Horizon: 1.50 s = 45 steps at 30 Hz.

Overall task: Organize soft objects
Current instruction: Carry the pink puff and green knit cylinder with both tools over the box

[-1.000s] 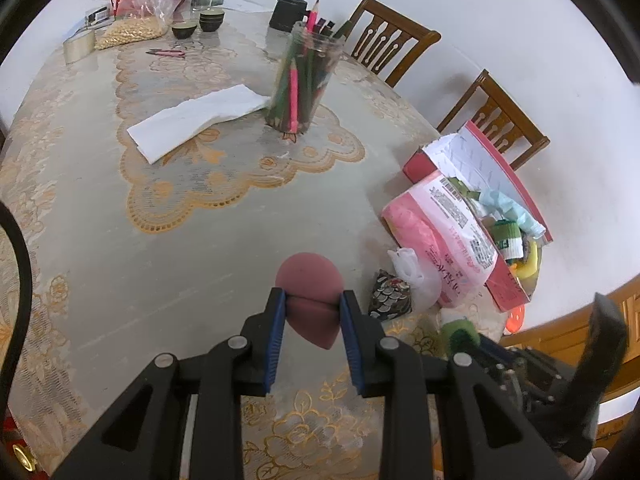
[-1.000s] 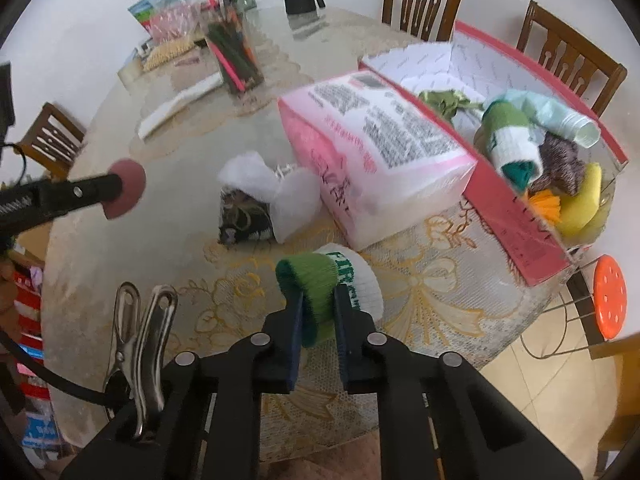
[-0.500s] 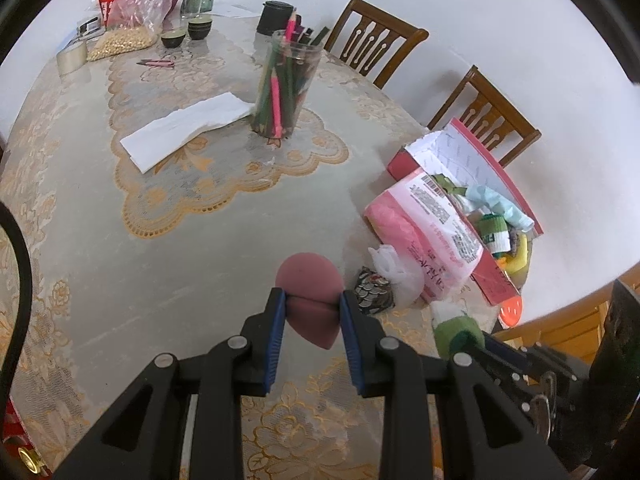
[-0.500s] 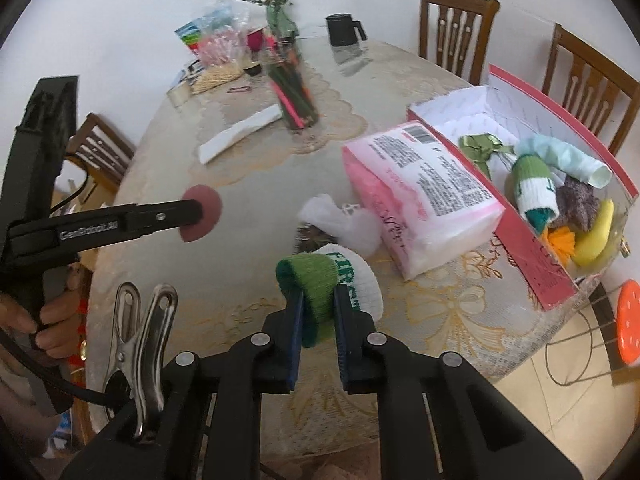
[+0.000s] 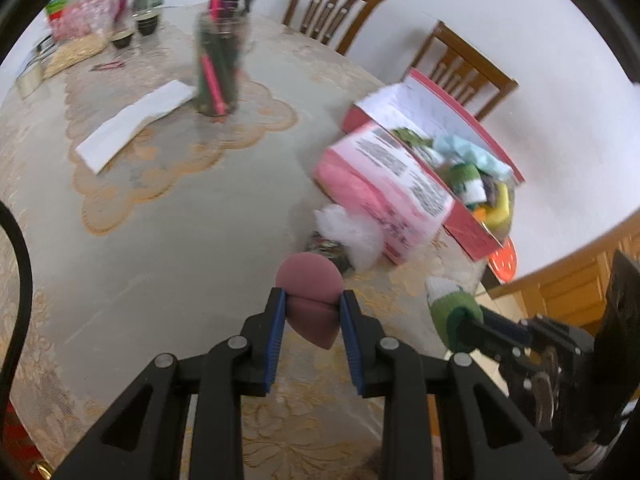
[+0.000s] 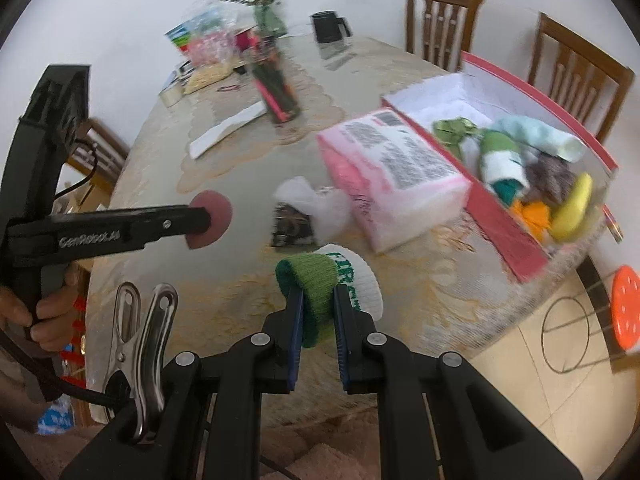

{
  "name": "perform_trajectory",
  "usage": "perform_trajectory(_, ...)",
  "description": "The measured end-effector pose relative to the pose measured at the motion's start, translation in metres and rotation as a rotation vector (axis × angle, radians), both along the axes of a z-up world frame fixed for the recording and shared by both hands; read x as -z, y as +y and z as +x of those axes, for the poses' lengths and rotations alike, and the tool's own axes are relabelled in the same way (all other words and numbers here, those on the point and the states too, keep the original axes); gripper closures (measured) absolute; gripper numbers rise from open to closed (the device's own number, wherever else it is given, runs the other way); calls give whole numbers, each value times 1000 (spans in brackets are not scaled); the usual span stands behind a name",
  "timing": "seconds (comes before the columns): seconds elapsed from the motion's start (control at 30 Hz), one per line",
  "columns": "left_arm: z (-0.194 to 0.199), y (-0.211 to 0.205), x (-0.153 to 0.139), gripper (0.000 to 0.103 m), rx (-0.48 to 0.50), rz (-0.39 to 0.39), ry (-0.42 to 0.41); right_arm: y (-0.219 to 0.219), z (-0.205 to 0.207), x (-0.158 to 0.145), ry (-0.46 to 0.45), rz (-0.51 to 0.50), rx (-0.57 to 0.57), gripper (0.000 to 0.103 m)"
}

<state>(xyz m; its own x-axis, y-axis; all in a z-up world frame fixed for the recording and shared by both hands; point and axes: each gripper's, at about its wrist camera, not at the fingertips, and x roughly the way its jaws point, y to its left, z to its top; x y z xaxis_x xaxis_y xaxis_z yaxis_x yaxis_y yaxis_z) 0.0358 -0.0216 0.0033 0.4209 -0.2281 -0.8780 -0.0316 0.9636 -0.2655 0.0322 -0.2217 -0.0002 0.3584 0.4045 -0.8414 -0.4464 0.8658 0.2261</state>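
Note:
My left gripper (image 5: 312,300) is shut on a dusty-pink makeup sponge (image 5: 310,280), held above the table; the same sponge (image 6: 210,218) shows at the left of the right wrist view. A rolled green and white sock (image 6: 320,280) is pinched in my right gripper (image 6: 316,294), and the sock (image 5: 452,308) appears lower right in the left wrist view. The red box (image 6: 504,216) at the table's right edge holds several soft items, among them another green sock (image 6: 500,156). A pink wrapped pack (image 6: 392,176) leans against the box.
A white plastic bag (image 6: 312,200) and a dark patterned pouch (image 6: 292,224) lie before the pack. A jar of pencils (image 5: 218,68), folded white paper (image 5: 132,124), a black mug (image 6: 328,26) and snack bags stand farther back. Wooden chairs (image 6: 576,68) ring the table. An orange stool (image 6: 624,308) is below right.
Both grippers have moved right toward the red box with their loads, and the right one has risen. The box and pink pack sit nearer the centre of each view. Both grips are unchanged.

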Motion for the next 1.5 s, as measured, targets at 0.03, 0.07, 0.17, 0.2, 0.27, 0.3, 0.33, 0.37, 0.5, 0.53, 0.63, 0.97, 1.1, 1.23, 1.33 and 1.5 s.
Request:
perform_trajectory(0.03, 1, -6, -1, 74, 16, 2, 1, -6, 1, 0, 3, 2, 17, 88)
perform_trajectory(0.07, 2, -10, -1, 74, 28, 1, 3, -12, 2, 0, 6, 6, 36, 88)
perform_trajectory(0.17, 6, -28, -3, 74, 79, -8, 6, -28, 3, -2, 3, 8, 82, 88)
perform_trajectory(0.2, 7, -33, -4, 74, 95, -10, 6, -32, 4, -3, 1, 8, 94, 88)
perform_trajectory(0.27, 10, -48, -6, 74, 134, -10, 4, -43, 5, -5, -3, 9, 125, 88)
perform_trajectory(0.3, 11, -53, -7, 74, 148, -12, 3, -47, 5, -5, -4, 9, 137, 88)
perform_trajectory(0.33, 13, -59, -8, 74, 168, -18, 3, -52, 6, -6, -6, 9, 152, 88)
perform_trajectory(0.37, 14, -66, -9, 74, 185, -24, 4, -59, 8, -7, -8, 11, 171, 88)
perform_trajectory(0.5, 21, -90, -11, 74, 249, -47, 13, -78, 12, -12, -16, 13, 219, 88)
perform_trajectory(0.53, 23, -97, -11, 74, 266, -51, 14, -84, 14, -13, -20, 11, 235, 88)
perform_trajectory(0.63, 27, -113, -13, 74, 302, -67, 11, -96, 18, -17, -25, 13, 265, 88)
perform_trajectory(0.97, 56, -150, -21, 74, 348, -59, -27, -131, 40, -30, -62, 17, 322, 88)
perform_trajectory(1.1, 75, -156, -26, 74, 333, -42, -54, -140, 53, -29, -67, 29, 323, 88)
perform_trajectory(1.23, 99, -162, -35, 74, 299, -13, -89, -145, 67, -28, -72, 40, 307, 88)
perform_trajectory(1.33, 118, -165, -39, 74, 267, 21, -114, -145, 75, -26, -78, 41, 292, 88)
perform_trajectory(1.5, 152, -168, -39, 74, 200, 67, -133, -144, 93, -20, -78, 37, 253, 88)
